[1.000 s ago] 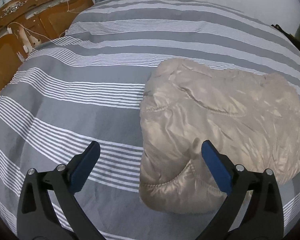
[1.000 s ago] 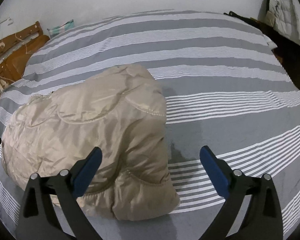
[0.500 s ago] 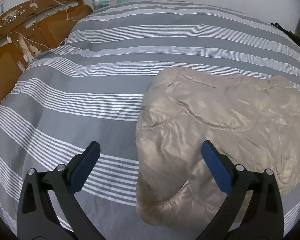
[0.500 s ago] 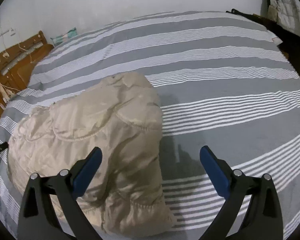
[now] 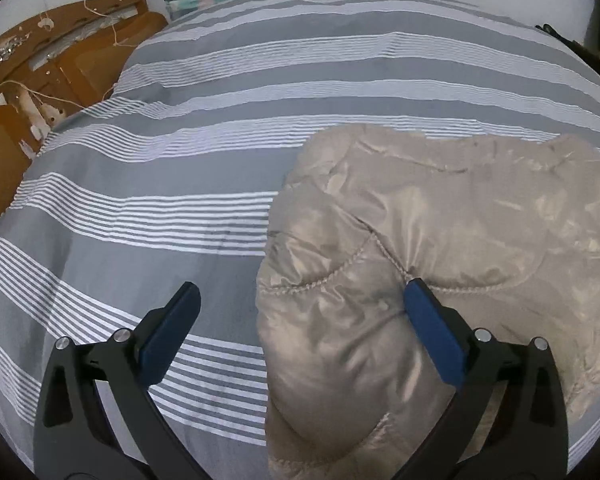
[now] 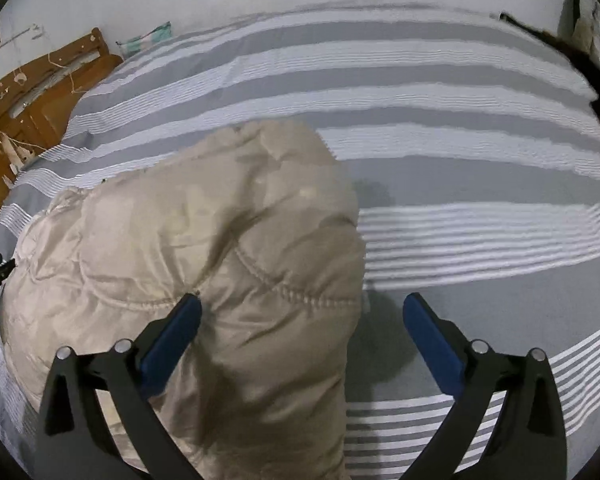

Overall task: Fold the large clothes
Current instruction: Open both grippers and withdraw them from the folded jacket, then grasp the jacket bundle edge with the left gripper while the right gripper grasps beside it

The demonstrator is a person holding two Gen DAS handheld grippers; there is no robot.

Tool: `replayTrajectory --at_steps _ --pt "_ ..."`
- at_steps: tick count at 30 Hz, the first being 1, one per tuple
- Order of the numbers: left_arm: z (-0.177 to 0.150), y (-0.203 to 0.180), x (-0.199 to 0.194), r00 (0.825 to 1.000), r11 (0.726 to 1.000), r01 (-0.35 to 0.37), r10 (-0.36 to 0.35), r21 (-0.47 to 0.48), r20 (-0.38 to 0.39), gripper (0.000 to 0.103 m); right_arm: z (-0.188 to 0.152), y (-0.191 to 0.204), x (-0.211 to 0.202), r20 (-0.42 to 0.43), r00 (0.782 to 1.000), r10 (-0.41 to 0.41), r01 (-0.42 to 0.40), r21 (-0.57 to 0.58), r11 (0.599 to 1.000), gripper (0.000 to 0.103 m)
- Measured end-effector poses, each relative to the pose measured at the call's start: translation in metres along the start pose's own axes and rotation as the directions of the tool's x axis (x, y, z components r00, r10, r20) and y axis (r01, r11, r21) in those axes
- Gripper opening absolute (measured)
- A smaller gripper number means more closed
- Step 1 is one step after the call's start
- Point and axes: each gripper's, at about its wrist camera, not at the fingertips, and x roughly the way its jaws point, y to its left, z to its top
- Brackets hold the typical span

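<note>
On the bed (image 5: 148,168), toward its near edge, lies the jacket (image 5: 440,240), already folded into a thick bundle. Both grippers hang over its two near corners: the left gripper (image 5: 300,316) and the right gripper (image 6: 302,320) each have fingers wide apart, holding nothing. I judge one fold more is in hand; next, each must close on a corner.

soft, even indoor light, a bit dim. the jacket (image 5: 440,240) shines in patches and casts a shadow on the bedspread (image 6: 460,184). right view smeared; edges bend and darken.
</note>
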Motion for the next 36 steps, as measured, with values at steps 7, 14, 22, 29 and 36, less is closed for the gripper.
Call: replayTrajectory --at_steps 7,14,22,29,36 --pt "0.000 0.006 0.009 0.999 0.999 0.035 -0.035 -0.024 0.001 0.100 -0.030 0.005 0.005 -0.082 0.989 0.124 -0.127 -0.032 0.991 0.101" --pt "-0.004 0.000 0.006 1.000 1.000 0.008 -0.008 0.000 0.009 0.100 -0.018 0.013 0.024 -0.183 0.969 0.165 -0.171 -0.015 0.985 0.092" --pt "-0.017 0.015 -0.001 0.998 0.998 0.055 -0.055 -0.022 0.004 0.100 -0.019 0.033 0.024 -0.204 0.970 0.135 -0.149 -0.052 0.988 0.069" --pt "-0.026 0.035 0.003 0.991 0.989 0.133 -0.134 -0.067 -0.012 0.100 -0.023 0.046 0.024 -0.196 0.974 0.116 -0.130 -0.058 0.990 0.069" --pt "-0.043 0.066 0.020 0.931 0.923 0.344 -0.360 -0.174 -0.066 0.100 -0.021 0.039 0.028 -0.197 0.973 0.121 -0.133 -0.049 0.990 0.070"
